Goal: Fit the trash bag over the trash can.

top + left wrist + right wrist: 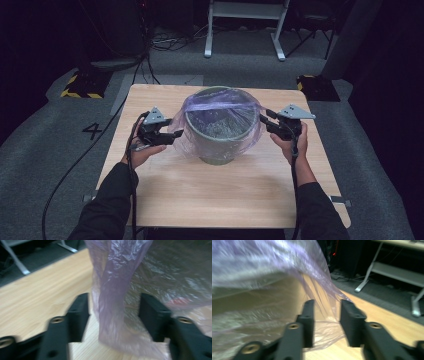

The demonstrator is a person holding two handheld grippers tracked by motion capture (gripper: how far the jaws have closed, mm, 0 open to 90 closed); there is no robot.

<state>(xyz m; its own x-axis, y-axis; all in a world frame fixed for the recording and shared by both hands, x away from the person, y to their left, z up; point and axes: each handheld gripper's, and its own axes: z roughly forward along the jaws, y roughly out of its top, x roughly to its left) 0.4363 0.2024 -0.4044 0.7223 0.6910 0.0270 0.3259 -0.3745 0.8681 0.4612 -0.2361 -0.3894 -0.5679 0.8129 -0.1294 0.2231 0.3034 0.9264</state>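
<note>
A grey-green bucket point(218, 135) stands a little behind the middle of the wooden counter point(220, 195), lined with a thin purple plastic bag point(220, 107) whose top is folded out over the rim and hangs down the outer wall. In the high view both forearms, in dark sleeves, come in from the 6 o'clock edge and angle slightly outward, so that the hands flank the bucket. The left hand point(142, 150) sits at the bucket's 9 o'clock, wrapped around the left gripper point(172, 136), which lies roughly level and points toward 3 o'clock at the loose skirt of the bag. The right hand point(291, 142) sits at the bucket's 3 o'clock, holding the right gripper point(264, 120) level as well, aimed toward 9 o'clock just under the rim. In the left gripper view the jaws stand well apart, and a hanging fold of the bag point(112, 302) drops through the gap without either pad pressing on it. In the right gripper view the jaws are parted too, more narrowly, with the edge of the bag point(327, 302) lying in and behind the gap; the film looks loose there, and no pad is seen clamping it. Each gripper's cable trails back along its forearm.
</note>
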